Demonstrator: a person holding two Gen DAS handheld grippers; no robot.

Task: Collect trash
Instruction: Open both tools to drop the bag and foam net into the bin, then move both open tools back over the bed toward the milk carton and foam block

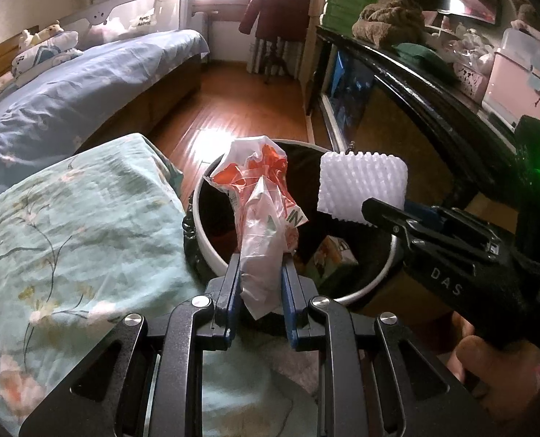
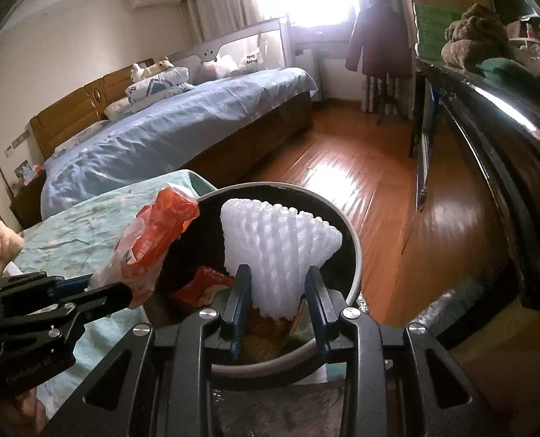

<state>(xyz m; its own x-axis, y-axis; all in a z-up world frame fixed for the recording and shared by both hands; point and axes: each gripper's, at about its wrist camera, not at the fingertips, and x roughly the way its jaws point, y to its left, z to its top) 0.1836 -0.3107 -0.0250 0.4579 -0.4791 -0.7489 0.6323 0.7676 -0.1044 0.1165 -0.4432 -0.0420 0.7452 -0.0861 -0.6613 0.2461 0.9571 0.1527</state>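
Observation:
My left gripper (image 1: 261,273) is shut on a crumpled orange-and-clear plastic bag (image 1: 262,196), held over the near left rim of a round white-rimmed trash bin (image 1: 211,251). My right gripper (image 2: 277,284) is shut on a white foam fruit net (image 2: 277,244) and holds it over the open bin (image 2: 353,255). The foam net (image 1: 361,185) and right gripper (image 1: 386,215) show on the right in the left wrist view. The bag (image 2: 149,247) and left gripper (image 2: 102,287) show on the left in the right wrist view. Wrappers lie inside the bin (image 2: 200,287).
A floral teal blanket (image 1: 69,225) lies left of the bin. A bed with blue bedding (image 2: 182,123) stands behind it. A black cabinet (image 1: 415,73) with clutter on top runs along the right. Wood floor (image 2: 343,167) stretches beyond the bin.

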